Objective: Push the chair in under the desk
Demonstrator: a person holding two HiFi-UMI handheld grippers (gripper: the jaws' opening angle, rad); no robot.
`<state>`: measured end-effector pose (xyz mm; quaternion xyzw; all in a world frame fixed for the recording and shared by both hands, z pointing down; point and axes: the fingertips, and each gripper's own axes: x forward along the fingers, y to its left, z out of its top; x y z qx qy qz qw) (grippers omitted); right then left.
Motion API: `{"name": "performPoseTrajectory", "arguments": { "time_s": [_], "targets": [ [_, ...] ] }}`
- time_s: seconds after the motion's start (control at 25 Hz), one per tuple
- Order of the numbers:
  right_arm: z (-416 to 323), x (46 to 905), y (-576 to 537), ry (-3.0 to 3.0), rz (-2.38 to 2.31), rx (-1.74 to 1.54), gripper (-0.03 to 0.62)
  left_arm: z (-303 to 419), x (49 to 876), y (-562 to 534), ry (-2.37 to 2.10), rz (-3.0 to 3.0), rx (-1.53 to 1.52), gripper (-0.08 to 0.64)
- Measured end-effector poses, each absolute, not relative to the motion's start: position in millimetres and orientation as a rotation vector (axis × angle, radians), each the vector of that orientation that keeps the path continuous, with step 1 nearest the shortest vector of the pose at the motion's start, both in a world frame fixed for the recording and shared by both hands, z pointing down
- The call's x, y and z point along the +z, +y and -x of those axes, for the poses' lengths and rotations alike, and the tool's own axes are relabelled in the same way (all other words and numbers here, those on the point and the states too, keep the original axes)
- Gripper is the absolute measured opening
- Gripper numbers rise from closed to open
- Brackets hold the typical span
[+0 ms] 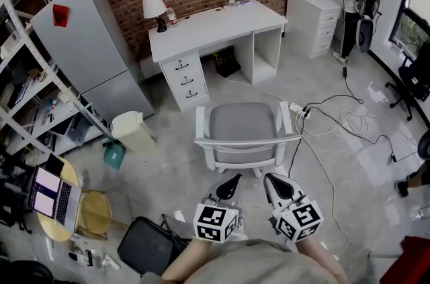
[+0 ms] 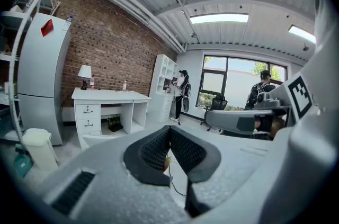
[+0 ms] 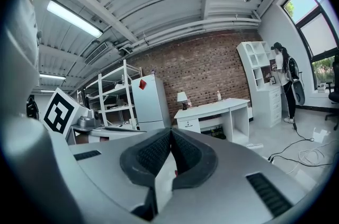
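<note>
The white chair point(image 1: 245, 131) with a grey seat stands on the floor, its seat facing the white desk point(image 1: 215, 31) and well short of it. The desk's kneehole sits to the right of its drawers. My left gripper point(image 1: 230, 183) and right gripper point(image 1: 277, 186) hang side by side just behind the chair's backrest, apart from it. Both are shut with nothing between the fingers. The left gripper point(image 2: 169, 130) looks toward the desk point(image 2: 108, 96). The right gripper point(image 3: 171, 133) also faces the desk point(image 3: 217, 109).
A grey fridge point(image 1: 94, 48) and a white bin point(image 1: 132, 130) stand left of the desk. Cables point(image 1: 349, 121) and a power strip point(image 1: 297, 109) lie right of the chair. A person point(image 1: 356, 1) stands at the back right. A black chair point(image 1: 148, 246) is near my left.
</note>
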<state>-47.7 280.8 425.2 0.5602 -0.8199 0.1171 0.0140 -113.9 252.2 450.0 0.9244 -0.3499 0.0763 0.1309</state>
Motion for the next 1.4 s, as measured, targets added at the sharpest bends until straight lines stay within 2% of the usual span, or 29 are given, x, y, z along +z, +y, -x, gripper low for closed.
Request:
{"name": "performPoseTrajectory", "arguments": {
  "time_s": [1.4],
  "targets": [
    [57,429,175,-2.416,-1.853,0.305,0.008,132,461,141,-0.877,-2.735,0.297,0.011]
  ]
}}
